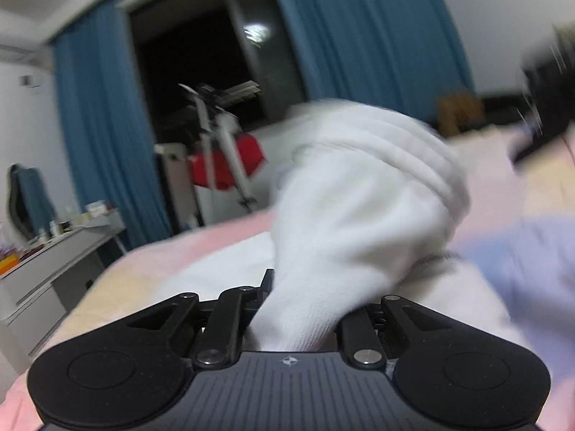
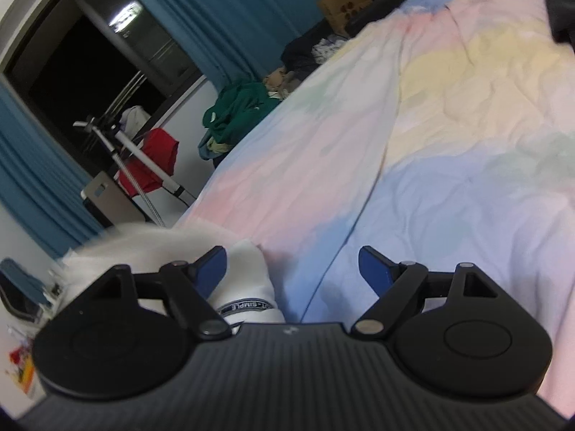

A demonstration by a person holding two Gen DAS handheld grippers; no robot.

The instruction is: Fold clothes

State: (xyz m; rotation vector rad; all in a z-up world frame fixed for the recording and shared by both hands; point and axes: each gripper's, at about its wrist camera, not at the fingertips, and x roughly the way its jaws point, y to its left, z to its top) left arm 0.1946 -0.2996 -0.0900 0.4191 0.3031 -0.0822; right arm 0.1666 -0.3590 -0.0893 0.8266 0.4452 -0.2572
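A white knit garment [image 1: 359, 194] bunches up from the pastel bed cover [image 1: 151, 265] in the left wrist view. My left gripper [image 1: 305, 298] is shut on it, and the cloth hides most of both fingers. The picture is blurred by motion. In the right wrist view the same white garment [image 2: 248, 287], with a printed band on it, lies behind and beside the left finger [image 2: 212, 269]. My right gripper [image 2: 294, 269] is open over the bed cover [image 2: 449, 165] with nothing between its blue pads.
A drying rack with a red garment [image 2: 154, 161] stands by the dark window and blue curtains [image 1: 359, 36]. A grey desk [image 1: 61, 255] is at the left. Green clothes [image 2: 240, 111] and a paper bag [image 2: 345, 3] lie beside the bed. A dark blurred shape [image 1: 546, 86] is at far right.
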